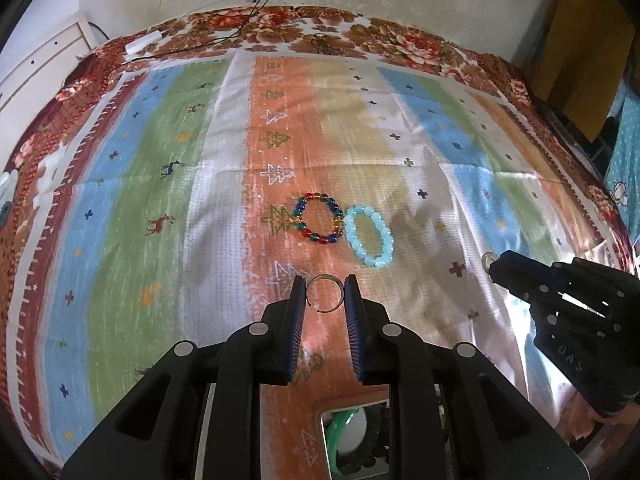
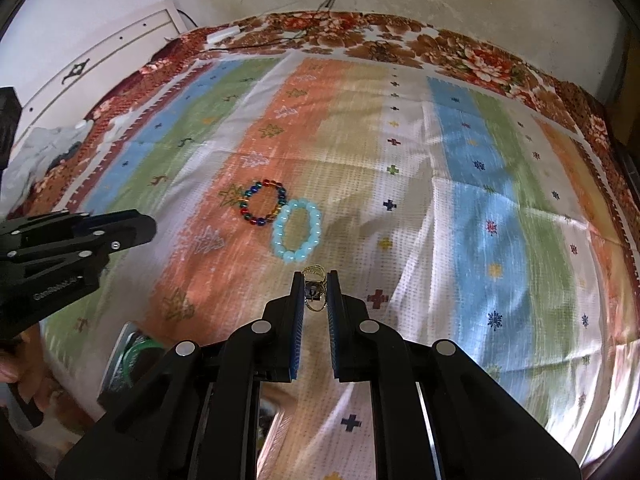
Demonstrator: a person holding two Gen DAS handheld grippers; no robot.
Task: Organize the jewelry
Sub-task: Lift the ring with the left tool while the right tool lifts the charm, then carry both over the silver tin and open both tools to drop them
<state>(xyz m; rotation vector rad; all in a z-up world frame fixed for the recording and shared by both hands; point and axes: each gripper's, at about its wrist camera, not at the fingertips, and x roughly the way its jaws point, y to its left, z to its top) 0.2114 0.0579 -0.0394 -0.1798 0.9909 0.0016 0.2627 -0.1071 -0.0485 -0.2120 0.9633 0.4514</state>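
A multicoloured bead bracelet (image 1: 319,219) and a pale blue bead bracelet (image 1: 369,236) lie side by side on the striped cloth (image 1: 160,184); both show in the right wrist view, the coloured one (image 2: 262,202) left of the blue one (image 2: 297,234). My left gripper (image 1: 325,294) is shut on a thin silver open ring (image 1: 325,295), held between its pads above the cloth. My right gripper (image 2: 316,290) is shut on a small gold ring (image 2: 315,292); in the left wrist view it (image 1: 494,266) sits at the right with the ring at its tip.
A box with green bangles lies below the left gripper (image 1: 352,436) and shows at the lower left of the right wrist view (image 2: 132,356). Cables and a white adapter (image 1: 142,40) lie at the far edge. A white cabinet (image 2: 100,60) stands to the left.
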